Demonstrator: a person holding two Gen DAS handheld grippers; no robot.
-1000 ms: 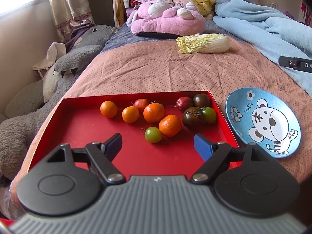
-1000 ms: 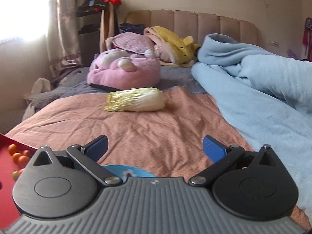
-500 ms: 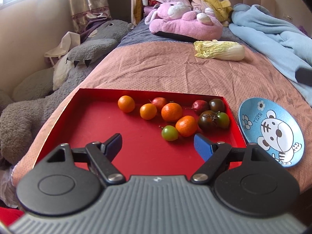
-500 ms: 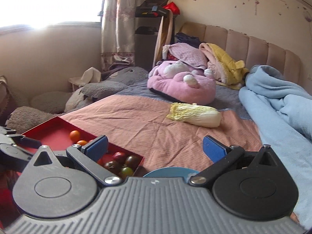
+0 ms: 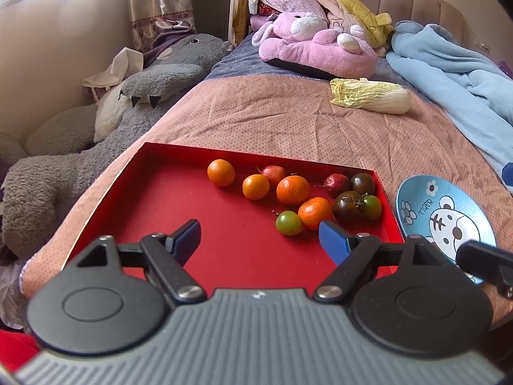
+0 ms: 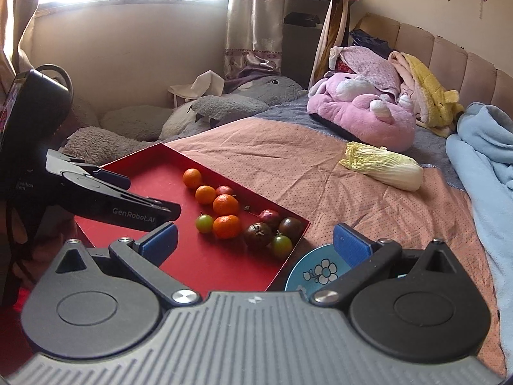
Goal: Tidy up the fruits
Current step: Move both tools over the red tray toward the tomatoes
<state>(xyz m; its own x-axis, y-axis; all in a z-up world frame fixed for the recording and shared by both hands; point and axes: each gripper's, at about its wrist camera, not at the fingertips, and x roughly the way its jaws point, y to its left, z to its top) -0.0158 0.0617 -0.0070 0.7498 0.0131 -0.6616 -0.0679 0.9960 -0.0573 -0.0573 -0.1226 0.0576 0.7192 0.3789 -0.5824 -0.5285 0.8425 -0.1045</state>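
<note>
A red tray (image 5: 154, 192) (image 6: 205, 263) lies on the bed. It holds several small oranges (image 5: 293, 190) (image 6: 225, 204), green tomatoes (image 5: 288, 223) (image 6: 204, 223), dark tomatoes (image 5: 348, 207) (image 6: 258, 234) and reddish fruits (image 5: 336, 181), grouped at its right side. A blue tiger plate (image 5: 445, 221) (image 6: 315, 271) lies just right of the tray. My left gripper (image 5: 259, 240) is open and empty above the tray's near part; it also shows in the right wrist view (image 6: 141, 192). My right gripper (image 6: 255, 240) is open and empty, near the tray's right corner and the plate.
A napa cabbage (image 5: 372, 98) (image 6: 383, 168) lies farther up the pink bedspread. A pink plush (image 5: 317, 48) and a blue blanket (image 5: 455, 73) are at the back and right. A grey plush (image 5: 105, 118) lies along the bed's left edge.
Both grippers have swung left. The right wrist view now takes in the tray and the left gripper. The tray and plate appear shifted right in the left view. Fruits have not moved.
</note>
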